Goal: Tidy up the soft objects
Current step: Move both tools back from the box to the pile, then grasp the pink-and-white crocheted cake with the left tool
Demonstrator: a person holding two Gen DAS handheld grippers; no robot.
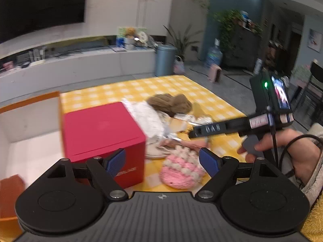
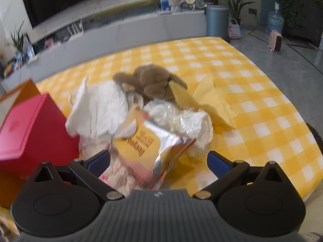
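Note:
In the left wrist view my left gripper (image 1: 162, 161) is open, and a pink-and-white knitted piece (image 1: 181, 171) lies on the yellow checked cloth (image 1: 201, 92) just beyond its blue pads. A brown plush toy (image 1: 169, 102) and a white cloth (image 1: 145, 117) lie farther back. In the right wrist view my right gripper (image 2: 159, 161) is open too. A yellow and silver snack bag (image 2: 153, 149) lies between its fingers, partly over the knitted piece (image 2: 119, 175). Behind it are crumpled white plastic (image 2: 191, 121), the white cloth (image 2: 101, 104) and the brown plush toy (image 2: 155, 80).
A red box (image 1: 103, 133) stands left of the pile, beside an orange-rimmed white carton (image 1: 30, 125). A person's hand (image 1: 286, 147) holds the right tool's black body (image 1: 232, 128). A yellow sheet (image 2: 212, 100) lies right of the pile. Beyond the table are grey floor and a bin (image 2: 217, 20).

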